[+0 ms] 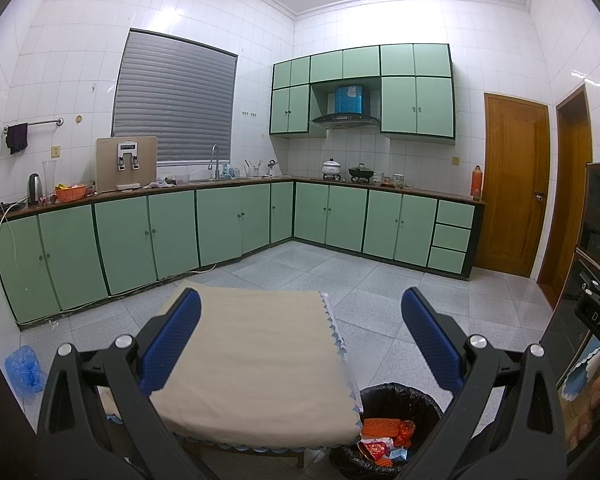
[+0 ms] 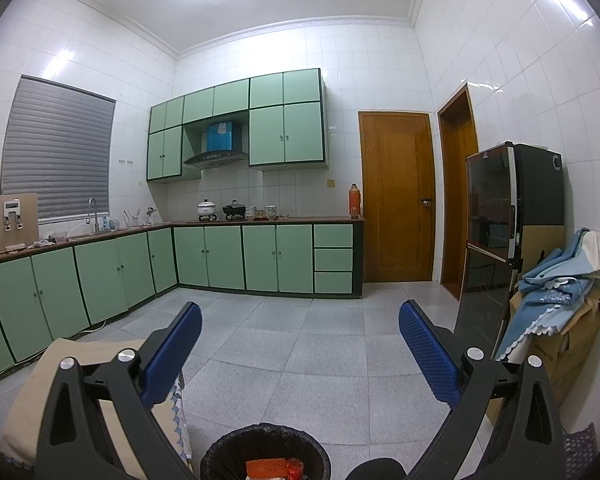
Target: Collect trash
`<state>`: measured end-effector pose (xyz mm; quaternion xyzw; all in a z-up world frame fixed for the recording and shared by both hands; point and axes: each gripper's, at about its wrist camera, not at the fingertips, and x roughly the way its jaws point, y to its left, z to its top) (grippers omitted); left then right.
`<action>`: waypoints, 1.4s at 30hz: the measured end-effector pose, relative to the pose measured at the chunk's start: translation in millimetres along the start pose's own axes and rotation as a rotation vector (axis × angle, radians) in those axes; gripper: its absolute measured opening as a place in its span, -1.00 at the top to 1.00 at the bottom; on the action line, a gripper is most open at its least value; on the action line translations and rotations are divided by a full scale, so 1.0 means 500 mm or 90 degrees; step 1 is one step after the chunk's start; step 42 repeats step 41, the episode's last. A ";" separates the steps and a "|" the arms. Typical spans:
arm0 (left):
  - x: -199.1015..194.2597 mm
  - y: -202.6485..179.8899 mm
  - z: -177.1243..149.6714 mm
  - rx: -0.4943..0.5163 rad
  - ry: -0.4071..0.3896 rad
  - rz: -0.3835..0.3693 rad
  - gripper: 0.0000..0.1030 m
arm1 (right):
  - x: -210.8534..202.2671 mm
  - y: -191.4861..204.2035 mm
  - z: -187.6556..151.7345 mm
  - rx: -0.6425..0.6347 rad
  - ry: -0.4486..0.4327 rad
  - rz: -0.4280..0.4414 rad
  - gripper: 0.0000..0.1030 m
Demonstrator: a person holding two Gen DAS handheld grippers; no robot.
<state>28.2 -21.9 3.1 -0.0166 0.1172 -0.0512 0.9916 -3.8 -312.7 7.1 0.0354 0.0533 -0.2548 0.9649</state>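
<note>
Left hand-held gripper [image 1: 300,344]: fingers spread wide, holding nothing; hangs over the cloth-covered tabletop [image 1: 260,360], which looks bare
Trash bin [image 1: 396,432]: lower right of the left view, just beside the tabletop's edge; wrappers [image 1: 380,440] already inside
Right hand-held gripper [image 2: 300,352]: likewise spread and empty; bin sits bottom centre, below it, so the nearer hand
Only the right view shows: blue cloths [image 2: 556,292] on a box, far right
Loose trash: none visible in either view
</note>
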 end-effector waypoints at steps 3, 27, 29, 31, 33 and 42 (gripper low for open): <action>0.001 0.000 -0.001 0.000 0.001 0.000 -0.89 | 0.000 0.000 -0.001 0.001 0.002 0.000 -0.88; 0.005 0.002 -0.008 -0.001 0.004 -0.003 -0.89 | 0.005 -0.002 -0.008 0.000 0.004 -0.002 -0.88; 0.005 0.003 -0.010 -0.001 0.004 -0.003 -0.89 | 0.005 -0.003 -0.007 0.000 0.004 -0.002 -0.88; 0.005 0.003 -0.010 -0.001 0.005 -0.004 -0.89 | 0.006 -0.003 -0.008 0.001 0.004 -0.002 -0.88; 0.005 0.003 -0.012 -0.001 0.006 -0.005 -0.89 | 0.006 -0.003 -0.008 0.000 0.004 -0.002 -0.88; 0.003 0.002 -0.013 0.003 0.005 -0.003 -0.89 | 0.008 -0.005 -0.010 0.001 0.005 -0.002 -0.88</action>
